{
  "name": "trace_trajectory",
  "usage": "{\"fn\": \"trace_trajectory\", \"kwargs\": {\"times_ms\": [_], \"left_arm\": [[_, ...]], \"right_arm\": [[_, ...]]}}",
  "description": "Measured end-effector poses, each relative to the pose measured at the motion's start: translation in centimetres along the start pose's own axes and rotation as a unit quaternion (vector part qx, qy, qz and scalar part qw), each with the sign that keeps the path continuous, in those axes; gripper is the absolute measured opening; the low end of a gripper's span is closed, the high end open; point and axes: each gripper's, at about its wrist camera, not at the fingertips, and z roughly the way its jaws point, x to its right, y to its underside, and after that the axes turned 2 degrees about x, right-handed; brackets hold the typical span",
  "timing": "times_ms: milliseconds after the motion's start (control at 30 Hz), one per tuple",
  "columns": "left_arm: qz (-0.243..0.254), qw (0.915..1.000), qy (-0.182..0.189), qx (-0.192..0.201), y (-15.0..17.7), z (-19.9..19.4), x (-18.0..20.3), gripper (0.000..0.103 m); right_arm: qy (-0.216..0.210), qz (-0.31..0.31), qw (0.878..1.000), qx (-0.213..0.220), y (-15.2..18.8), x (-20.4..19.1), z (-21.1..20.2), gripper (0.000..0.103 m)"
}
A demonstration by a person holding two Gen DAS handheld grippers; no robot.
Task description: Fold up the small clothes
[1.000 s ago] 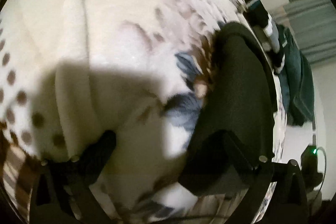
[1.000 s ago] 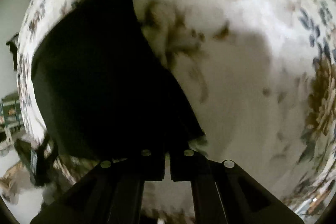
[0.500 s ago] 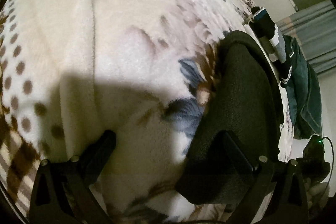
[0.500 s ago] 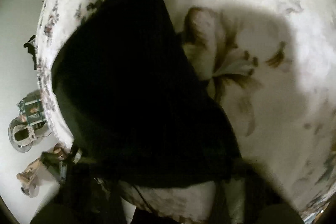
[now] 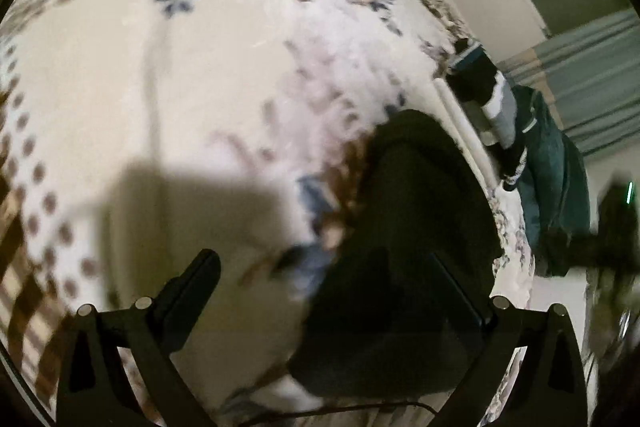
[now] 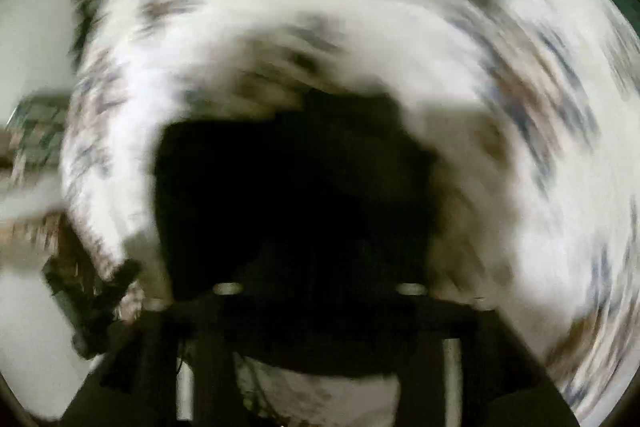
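The floral blanket (image 5: 224, 99) looks soft, fleecy cloth. The folded black garment (image 5: 416, 227) is matt fabric. The gripper fingers (image 5: 188, 291) look matt black plastic.

No legible text, label, brand, number or sign found in either view. The floral blanket (image 5: 168, 75) carries a printed pattern only, no lettering. The black garment (image 5: 404, 227) shows no tag or print that can be read. The striped clothing (image 5: 500, 107) at the bed's edge bears bands of colour without characters. The right wrist view is heavily blurred; nothing there can be read.
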Motion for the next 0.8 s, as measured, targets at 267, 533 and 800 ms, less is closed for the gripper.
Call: {"fn": "trace_trajectory", "kwargs": {"times_ms": [267, 533, 800], "left_arm": [[0.052, 0.9982, 0.023, -0.018, 0.1, 5.4, 3.1, 0.023], [0.052, 0.9979, 0.038, -0.008, 1.0, 5.5, 2.7, 0.020], [0.062, 0.9964, 0.055, -0.023, 1.3, 5.3, 2.6, 0.018]], "right_arm": [[0.002, -0.282, 0.955, -0.089, -8.9, -19.1, 10.7, 0.053], [0.119, -0.433, 0.872, -0.197, -8.6, -24.9, 19.7, 0.023], [0.046, -0.088, 0.985, -0.143, -18.4, -15.8, 17.6, 0.000]]}}
